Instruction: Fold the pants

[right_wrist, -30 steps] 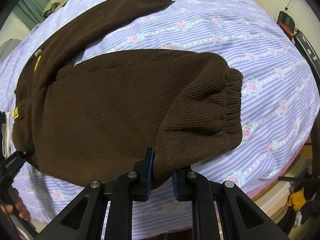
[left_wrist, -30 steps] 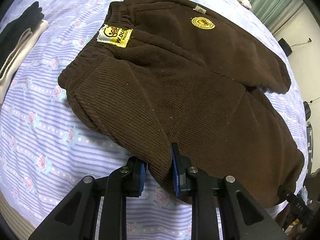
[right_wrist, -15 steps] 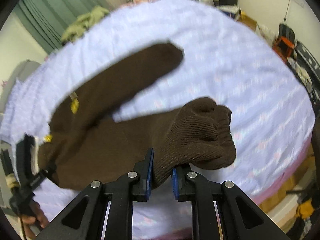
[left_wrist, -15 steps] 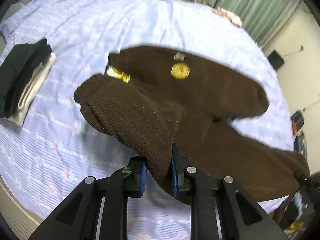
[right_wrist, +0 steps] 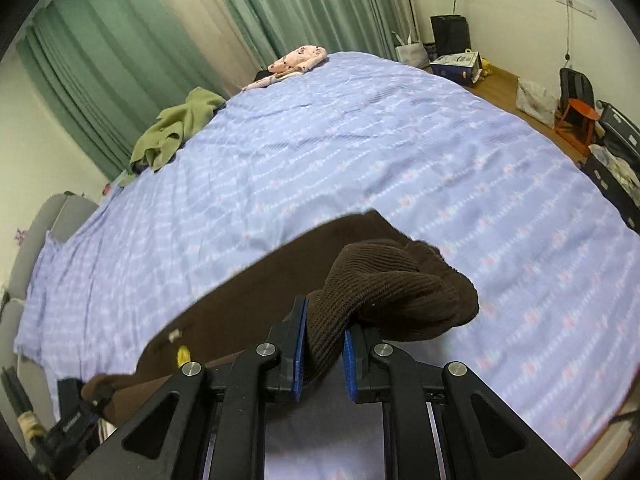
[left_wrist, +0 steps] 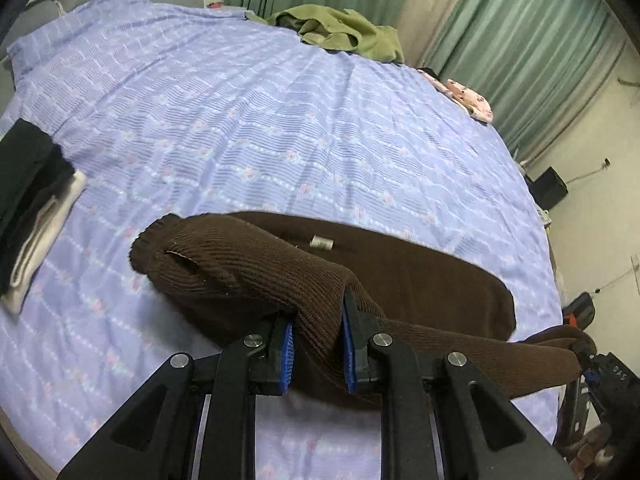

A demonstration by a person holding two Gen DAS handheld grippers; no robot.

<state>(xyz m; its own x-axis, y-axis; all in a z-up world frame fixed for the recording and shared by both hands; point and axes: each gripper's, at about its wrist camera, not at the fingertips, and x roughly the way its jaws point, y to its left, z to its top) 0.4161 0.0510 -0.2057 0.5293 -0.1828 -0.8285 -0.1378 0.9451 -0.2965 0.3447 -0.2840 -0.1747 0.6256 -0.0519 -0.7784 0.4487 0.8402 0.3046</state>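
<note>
Above the bed (left_wrist: pixel 280 140), the left gripper (left_wrist: pixel 318 346) is clenched on the waist end of the brown pants (left_wrist: pixel 420 276), the right gripper (right_wrist: pixel 324 354) clenched on a leg cuff; the pants hang lifted between them. Judging from this, keep both ends level and taut, then lay one leg squarely over the other

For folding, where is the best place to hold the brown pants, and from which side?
Hold the brown pants along one long edge, coming from the near side of the bed. The left gripper pinches the waist end and the right gripper the bunched cuff, so the fabric hangs spread between them.
</note>
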